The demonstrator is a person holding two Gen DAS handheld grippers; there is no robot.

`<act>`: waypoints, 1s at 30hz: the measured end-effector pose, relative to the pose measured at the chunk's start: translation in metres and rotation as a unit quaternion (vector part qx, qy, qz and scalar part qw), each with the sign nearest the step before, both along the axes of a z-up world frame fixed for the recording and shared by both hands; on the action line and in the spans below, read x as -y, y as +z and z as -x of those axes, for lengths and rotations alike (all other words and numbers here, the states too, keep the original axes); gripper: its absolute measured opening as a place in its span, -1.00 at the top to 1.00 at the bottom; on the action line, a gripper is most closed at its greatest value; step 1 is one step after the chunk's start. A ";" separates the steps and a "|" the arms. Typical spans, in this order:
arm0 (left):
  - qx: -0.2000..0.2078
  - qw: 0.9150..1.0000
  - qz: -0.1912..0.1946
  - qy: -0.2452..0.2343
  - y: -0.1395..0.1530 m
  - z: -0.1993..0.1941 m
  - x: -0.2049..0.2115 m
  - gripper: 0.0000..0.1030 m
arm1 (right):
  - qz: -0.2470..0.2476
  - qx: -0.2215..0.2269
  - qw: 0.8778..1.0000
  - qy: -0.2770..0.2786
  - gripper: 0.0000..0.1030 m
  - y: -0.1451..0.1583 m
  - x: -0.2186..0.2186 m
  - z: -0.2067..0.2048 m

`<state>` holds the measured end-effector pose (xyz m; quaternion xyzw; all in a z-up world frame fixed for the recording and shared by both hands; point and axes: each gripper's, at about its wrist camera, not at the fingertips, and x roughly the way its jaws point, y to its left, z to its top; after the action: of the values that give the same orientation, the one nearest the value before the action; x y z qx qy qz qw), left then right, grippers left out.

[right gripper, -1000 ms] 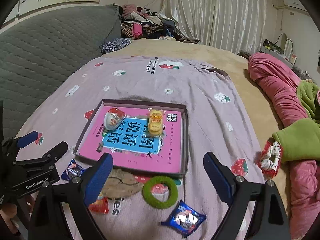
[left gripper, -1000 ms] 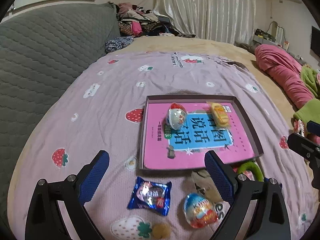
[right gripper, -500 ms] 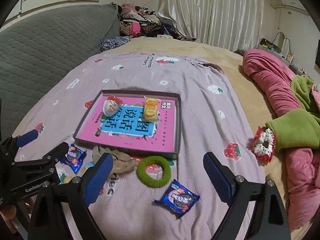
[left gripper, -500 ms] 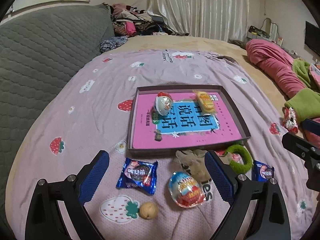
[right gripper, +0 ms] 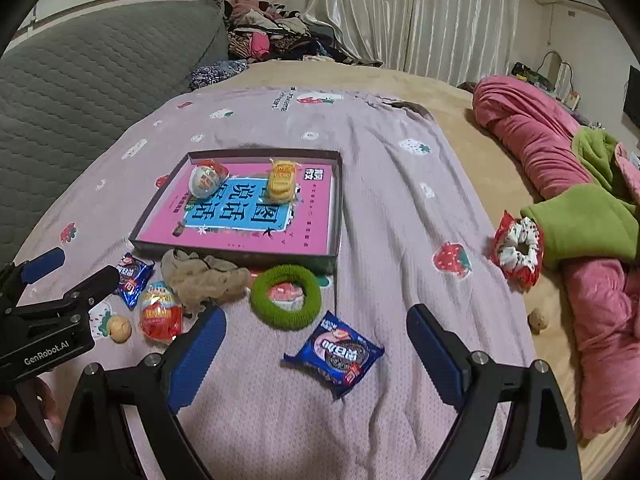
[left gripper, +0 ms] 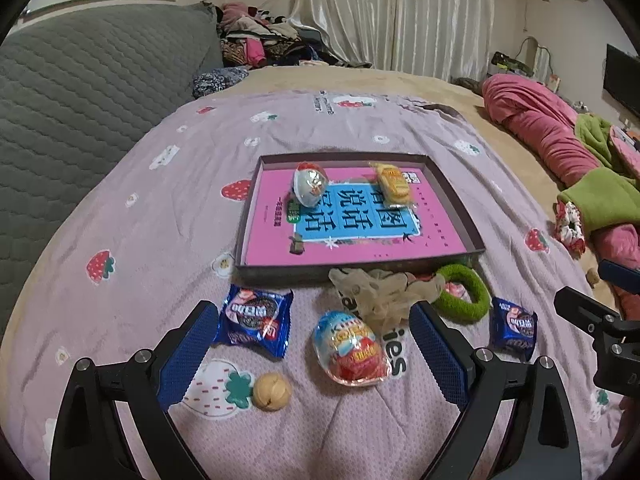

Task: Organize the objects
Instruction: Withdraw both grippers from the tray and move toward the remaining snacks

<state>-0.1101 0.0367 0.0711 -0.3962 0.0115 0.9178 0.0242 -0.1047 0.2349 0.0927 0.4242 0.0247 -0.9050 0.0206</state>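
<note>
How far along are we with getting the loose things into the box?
Done: one toy egg and a yellow snack pack lie in the box. In hand: nothing; the left tool and right tool are open and empty. Left on the bedspread: two blue cookie packs, a second egg, the green ring, a beige stocking, a nut.

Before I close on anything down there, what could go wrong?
1. The stocking drapes between the egg and the green ring; grabbing either may drag it along.
2. The walnut is round and loose; a nudge from the left gripper could roll it.
3. The tray sits on soft bedding and already holds an egg and a yellow pack; a drop could bounce them.
</note>
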 end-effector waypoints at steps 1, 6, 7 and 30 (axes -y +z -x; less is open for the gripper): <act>0.001 1.000 -0.001 0.000 -0.001 -0.001 0.000 -0.87 | -0.001 0.000 1.000 0.000 -0.78 -0.001 0.000 -0.001; 0.006 1.000 0.003 -0.002 -0.010 -0.009 -0.003 -0.87 | -0.013 0.001 1.000 0.002 -0.78 -0.007 0.000 -0.010; 0.008 1.000 0.004 -0.003 -0.011 -0.010 -0.004 -0.87 | -0.013 0.000 1.000 0.002 -0.78 -0.008 -0.001 -0.012; 0.018 1.000 -0.012 -0.015 -0.035 -0.048 -0.014 -0.87 | -0.015 0.016 1.000 -0.003 -0.86 -0.035 -0.009 -0.048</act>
<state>-0.0619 0.0507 0.0356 -0.4123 0.0062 0.9101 0.0426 -0.0566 0.2435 0.0573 0.4387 0.0365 -0.8978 0.0116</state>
